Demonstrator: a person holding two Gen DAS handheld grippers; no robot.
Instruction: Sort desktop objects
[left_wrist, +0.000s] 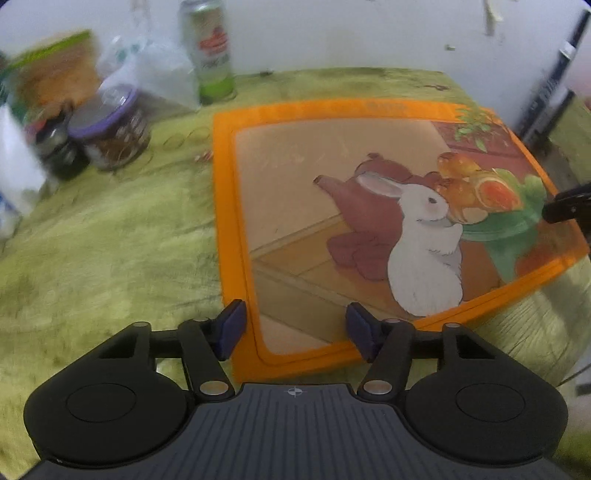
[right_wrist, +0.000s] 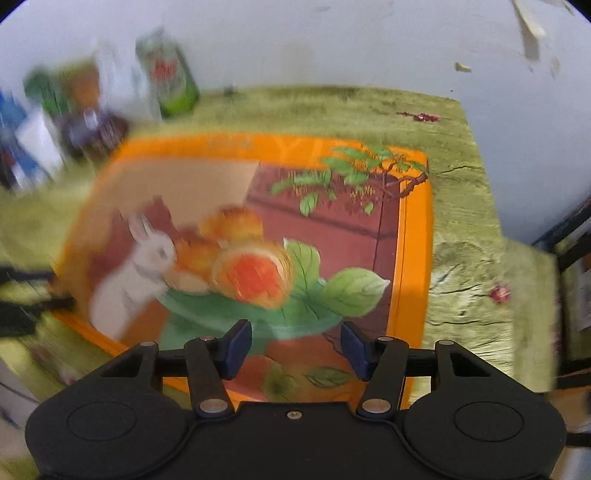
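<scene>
Mat (left_wrist: 229, 206): flat rectangular orange-bordered sheet with a rabbit-and-fruit picture, lying on the fuzzy green tablecloth (left_wrist: 92, 258).
Left gripper (left_wrist: 293, 328): fingers apart, nothing between them, above the mat's near corner.
Right gripper (right_wrist: 295, 345): fingers apart, empty, over the mat's near edge.
Containers: purple-lidded jar (left_wrist: 110, 129) with brown contents; tall can (left_wrist: 208, 48) behind.
Right view only: small red bits (right_wrist: 500, 293) on the cloth.

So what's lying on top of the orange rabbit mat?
Nothing rests on the orange rabbit mat; only its printed picture shows. Both claws hang above it. Beneath it lies the green cloth; whatever the mat covers is hidden.
</scene>
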